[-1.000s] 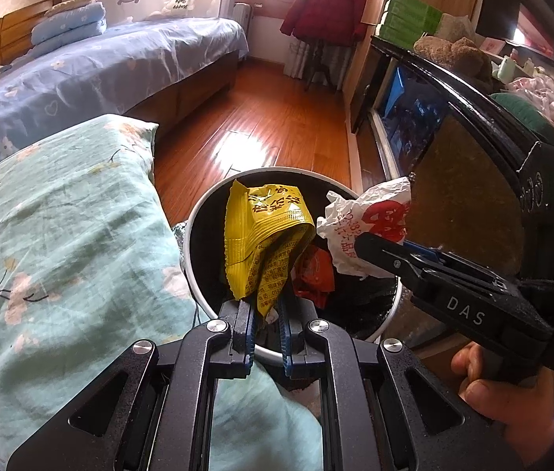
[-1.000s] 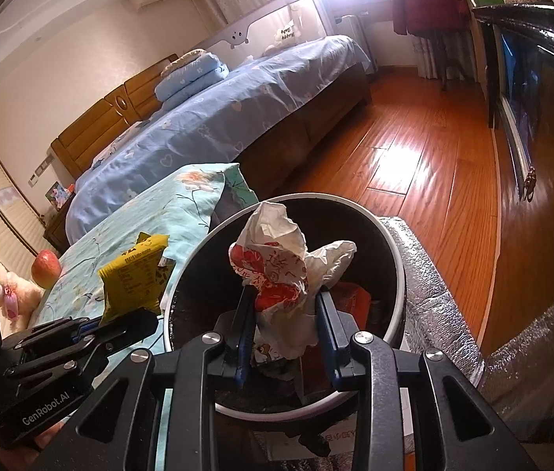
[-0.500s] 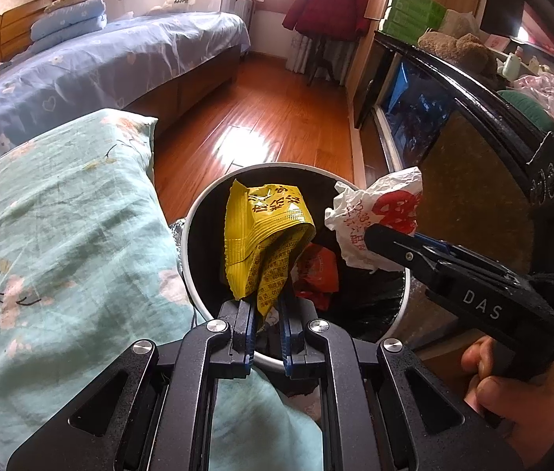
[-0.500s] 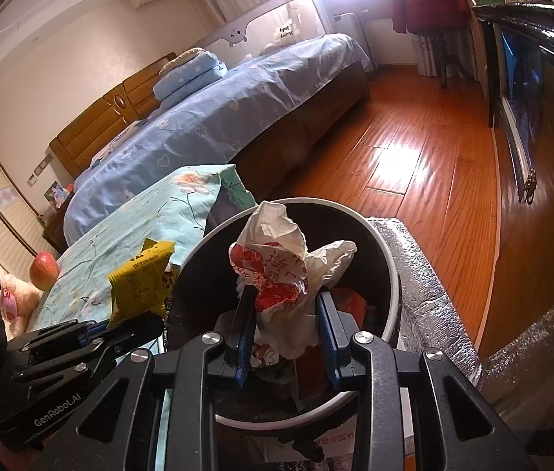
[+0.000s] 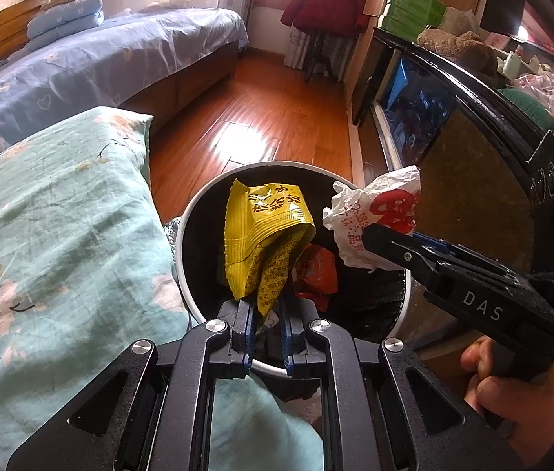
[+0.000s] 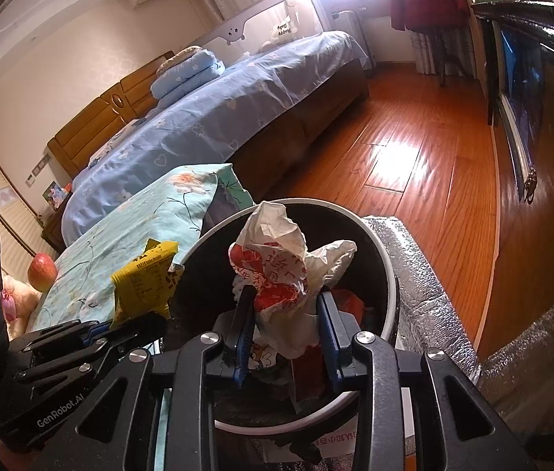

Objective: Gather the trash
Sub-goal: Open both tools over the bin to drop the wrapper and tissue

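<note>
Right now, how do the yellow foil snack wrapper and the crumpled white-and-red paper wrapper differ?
The yellow foil snack wrapper is glossy and folded fairly flat; the crumpled white-and-red paper wrapper is matte and balled up. The left gripper pinches the yellow wrapper with its fingers close together, while the right gripper grips the bulkier paper wrapper with its fingers wider apart. Both are held over the round white-rimmed trash bin.

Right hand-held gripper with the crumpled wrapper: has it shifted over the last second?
Yes, slightly. In the left wrist view the right hand-held gripper and its crumpled wrapper edged rightward and up against the bin rim.
</note>
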Demonstrator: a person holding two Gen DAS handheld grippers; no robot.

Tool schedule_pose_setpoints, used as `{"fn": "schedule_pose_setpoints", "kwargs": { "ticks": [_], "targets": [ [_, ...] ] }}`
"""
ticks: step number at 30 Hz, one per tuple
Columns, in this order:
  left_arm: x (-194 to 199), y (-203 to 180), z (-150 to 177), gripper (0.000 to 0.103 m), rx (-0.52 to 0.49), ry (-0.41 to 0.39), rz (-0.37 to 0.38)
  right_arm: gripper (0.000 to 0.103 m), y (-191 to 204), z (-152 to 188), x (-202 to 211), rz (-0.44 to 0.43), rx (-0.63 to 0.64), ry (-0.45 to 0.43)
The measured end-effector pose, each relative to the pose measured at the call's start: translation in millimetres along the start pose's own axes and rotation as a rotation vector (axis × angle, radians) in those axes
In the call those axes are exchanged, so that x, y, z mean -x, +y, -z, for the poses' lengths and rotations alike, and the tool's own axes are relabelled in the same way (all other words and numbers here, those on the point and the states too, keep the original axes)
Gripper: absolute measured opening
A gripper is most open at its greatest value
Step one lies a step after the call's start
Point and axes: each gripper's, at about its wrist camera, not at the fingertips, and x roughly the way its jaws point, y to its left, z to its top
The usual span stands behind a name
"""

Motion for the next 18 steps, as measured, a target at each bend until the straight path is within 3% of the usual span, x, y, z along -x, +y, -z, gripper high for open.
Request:
{"fn": "schedule_pose_setpoints", "kwargs": {
  "ticks": [2, 5, 18],
  "targets": [
    [0, 1, 0, 0.013, 0.004, 0.000, -0.003, 0.035, 1, 0, -1, -0.001, -0.002, 0.002],
    [3, 3, 0, 0.027, 0.011, -0.007, -0.011, 0.043, 0, 0, -3, 0.001, -0.009, 0.008],
    [30, 11, 5, 0.046, 0.017, -0.056, -0.002, 0.063, 5, 1, 13, -0.014, -0.035, -0.031]
  ]
}}
